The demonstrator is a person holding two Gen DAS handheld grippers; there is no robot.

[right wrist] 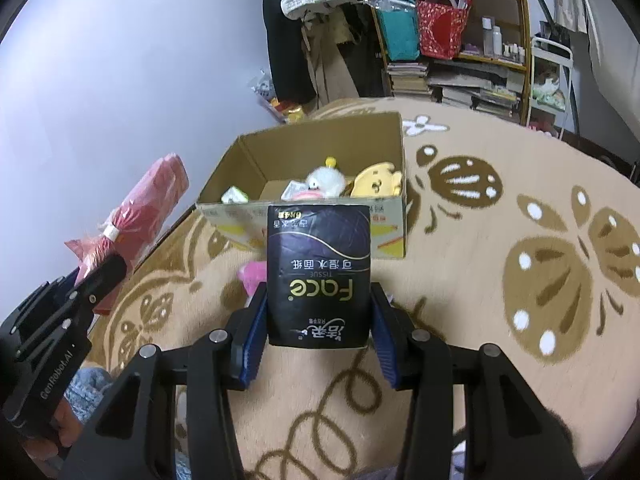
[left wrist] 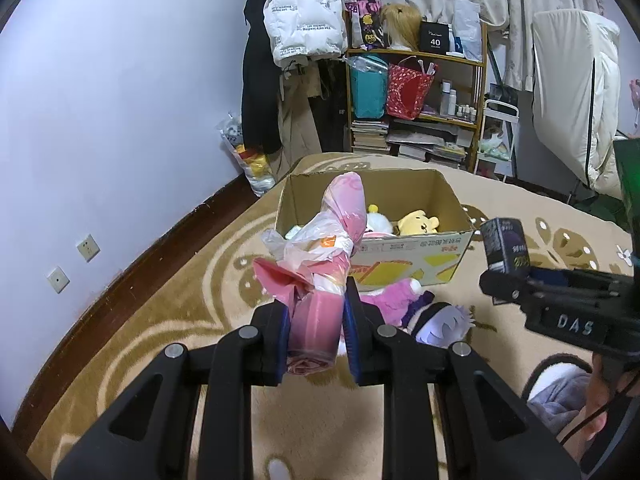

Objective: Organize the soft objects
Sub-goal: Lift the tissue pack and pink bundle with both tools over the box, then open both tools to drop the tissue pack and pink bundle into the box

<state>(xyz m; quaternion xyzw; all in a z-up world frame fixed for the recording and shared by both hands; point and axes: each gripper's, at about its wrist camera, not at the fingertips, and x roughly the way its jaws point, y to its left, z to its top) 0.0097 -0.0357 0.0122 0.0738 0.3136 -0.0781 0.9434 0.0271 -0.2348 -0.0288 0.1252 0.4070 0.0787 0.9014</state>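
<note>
My left gripper [left wrist: 316, 312] is shut on a pink roll wrapped in clear plastic [left wrist: 324, 256], which sticks up toward the open cardboard box [left wrist: 404, 256]. Seen from the right wrist, the same pink roll [right wrist: 140, 216] hangs at the left with the left gripper [right wrist: 100, 276] on it. My right gripper [right wrist: 318, 316] is shut on a dark tissue pack [right wrist: 320, 272], held above the blanket in front of the box [right wrist: 384, 236]. That pack [left wrist: 505, 245] also shows at the right of the left wrist view. Inside the box lie a yellow plush [left wrist: 418, 222] and a white plush [left wrist: 378, 222].
A pink plush [left wrist: 394, 300] and a purple-and-white plush [left wrist: 436, 320] lie on the patterned beige blanket [right wrist: 520, 160] just in front of the box. Behind stand a cluttered shelf [left wrist: 416, 92], hanging coats [left wrist: 304, 20] and a wall [left wrist: 120, 100] at the left.
</note>
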